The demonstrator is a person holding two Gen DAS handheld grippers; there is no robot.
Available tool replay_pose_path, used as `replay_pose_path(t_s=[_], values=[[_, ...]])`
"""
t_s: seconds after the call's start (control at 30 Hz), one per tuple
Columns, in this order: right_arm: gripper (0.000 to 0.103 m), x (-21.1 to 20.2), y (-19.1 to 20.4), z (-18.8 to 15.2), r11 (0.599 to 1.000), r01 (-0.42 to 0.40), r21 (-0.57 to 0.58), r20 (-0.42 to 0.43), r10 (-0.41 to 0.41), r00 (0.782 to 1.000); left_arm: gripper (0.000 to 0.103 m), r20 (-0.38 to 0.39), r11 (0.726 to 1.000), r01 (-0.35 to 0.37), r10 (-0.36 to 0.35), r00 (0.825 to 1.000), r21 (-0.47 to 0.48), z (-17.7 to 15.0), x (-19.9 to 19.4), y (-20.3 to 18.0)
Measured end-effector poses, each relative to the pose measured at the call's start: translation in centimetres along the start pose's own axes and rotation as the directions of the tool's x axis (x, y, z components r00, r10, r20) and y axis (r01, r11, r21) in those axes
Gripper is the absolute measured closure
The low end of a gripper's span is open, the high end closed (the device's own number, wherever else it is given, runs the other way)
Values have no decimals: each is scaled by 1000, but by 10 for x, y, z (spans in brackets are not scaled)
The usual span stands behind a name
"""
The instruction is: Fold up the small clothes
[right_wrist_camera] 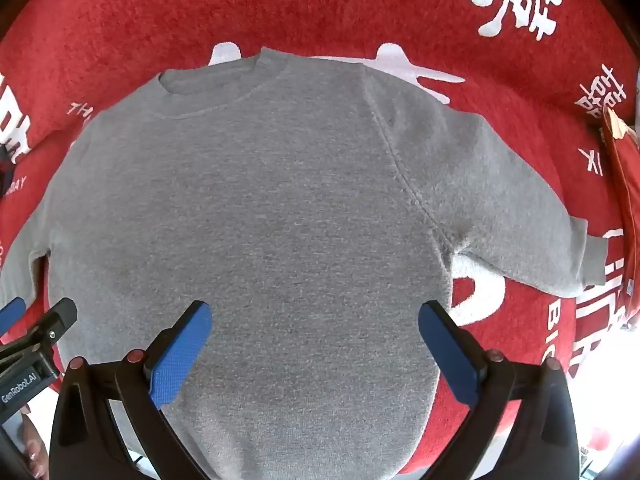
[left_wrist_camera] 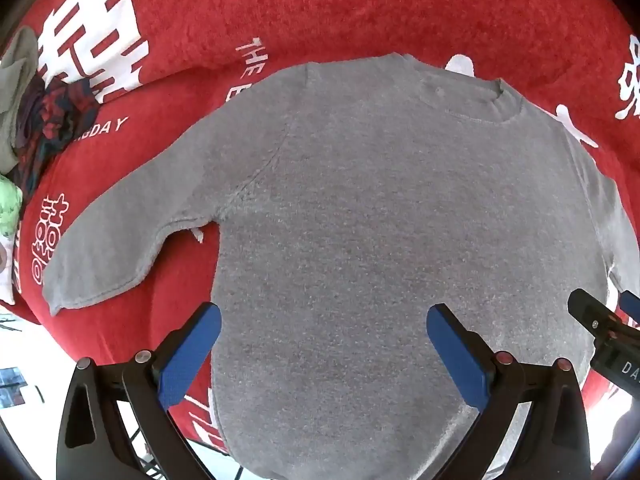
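A small grey sweatshirt [left_wrist_camera: 360, 216] lies flat and spread out on a red blanket [left_wrist_camera: 320, 12], neck at the far side, both sleeves out to the sides. It also shows in the right wrist view [right_wrist_camera: 256, 216]. My left gripper [left_wrist_camera: 324, 320] is open and empty, over the lower left part of the body. My right gripper [right_wrist_camera: 314, 316] is open and empty, over the lower right part. Each gripper shows at the edge of the other's view: the right one [left_wrist_camera: 608, 320], the left one [right_wrist_camera: 36, 320]. The hem is hidden below the fingers.
The red blanket [right_wrist_camera: 320, 4] has white printed characters. A pile of other clothes [left_wrist_camera: 44, 120], dark patterned and grey, lies at the far left. A red flat thing [right_wrist_camera: 624, 200] lies at the right edge. The blanket's near edge hangs over a light floor.
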State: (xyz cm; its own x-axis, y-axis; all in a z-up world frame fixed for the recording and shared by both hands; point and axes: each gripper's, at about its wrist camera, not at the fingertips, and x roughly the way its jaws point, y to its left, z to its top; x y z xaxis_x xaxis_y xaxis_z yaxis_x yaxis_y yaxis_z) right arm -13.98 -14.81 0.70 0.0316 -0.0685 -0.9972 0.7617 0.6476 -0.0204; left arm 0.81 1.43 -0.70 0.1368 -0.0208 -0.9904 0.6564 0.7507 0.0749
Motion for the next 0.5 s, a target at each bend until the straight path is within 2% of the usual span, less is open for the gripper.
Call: replay_pose_path(t_s=[0.5], values=[[0,5,7,3,1000,2,2,3,-2,1000,0,-8,1000,-3,3,1000,-6,0,1,0]])
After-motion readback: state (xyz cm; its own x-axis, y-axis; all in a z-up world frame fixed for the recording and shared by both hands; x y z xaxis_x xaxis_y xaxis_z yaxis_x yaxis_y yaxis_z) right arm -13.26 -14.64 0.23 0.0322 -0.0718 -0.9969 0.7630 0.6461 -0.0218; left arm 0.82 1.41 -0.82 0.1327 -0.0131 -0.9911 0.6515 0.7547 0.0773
